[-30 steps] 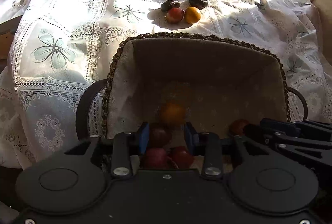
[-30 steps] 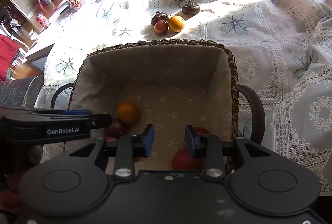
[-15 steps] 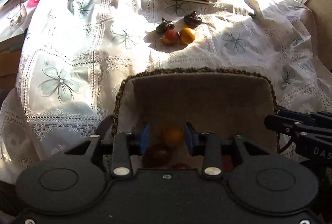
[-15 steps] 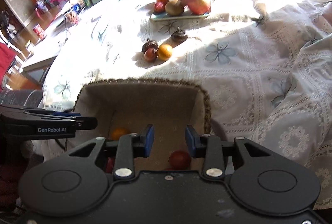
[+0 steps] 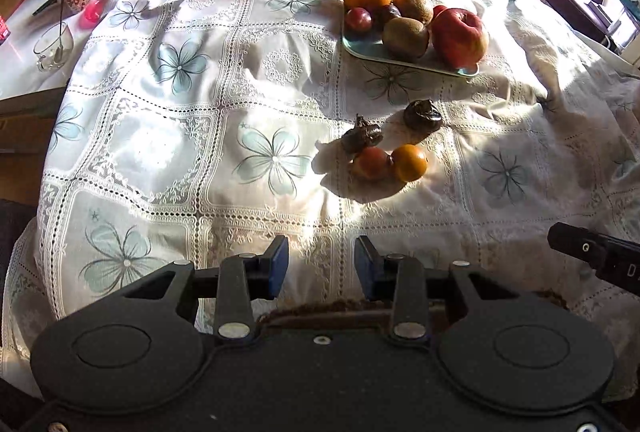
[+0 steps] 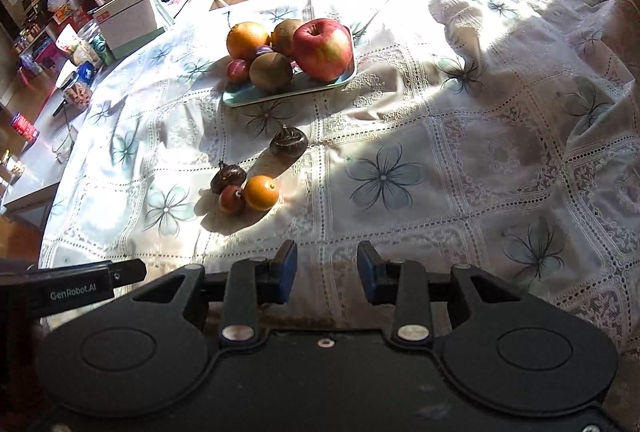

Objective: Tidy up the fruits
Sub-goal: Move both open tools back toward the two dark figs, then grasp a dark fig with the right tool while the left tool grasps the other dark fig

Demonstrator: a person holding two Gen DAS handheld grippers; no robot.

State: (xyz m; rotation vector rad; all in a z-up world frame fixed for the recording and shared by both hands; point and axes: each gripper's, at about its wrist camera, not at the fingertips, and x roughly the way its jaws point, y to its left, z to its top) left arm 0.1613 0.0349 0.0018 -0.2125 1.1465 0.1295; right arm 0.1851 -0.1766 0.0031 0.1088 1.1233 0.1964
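- Two claws were in view: your left claw [image 5: 321,264] and your right claw [image 6: 327,272] both hung above the near part of the table [image 6: 460,160], each with its blue-padded jaws spread apart and nothing between them.
- The table carried a white lace cloth [image 5: 180,120] with pale blue flowers, lit by strong sun.
- A pale green tray [image 6: 280,94] sat toward the far side; it held a big red apple [image 6: 324,48], an orange [image 6: 247,39], two kiwis, the nearer kiwi [image 6: 271,73] at the front, and a small red plum [image 6: 238,70].
- Closer to you, four loose fruits lay on the cloth: a small orange [image 6: 261,193] touching a small red fruit [image 6: 232,199], a dark wrinkled fruit [image 6: 228,178] just behind those, and a second dark fruit [image 6: 288,144] a little apart, toward the tray.
- In the left wrist view, a strip of dark woven basket rim [image 5: 320,310] showed just under your left claw; what lay inside it was hidden.
- A glass cup [image 5: 52,46] with a spoon stood beyond the cloth's left edge, near jars and boxes.
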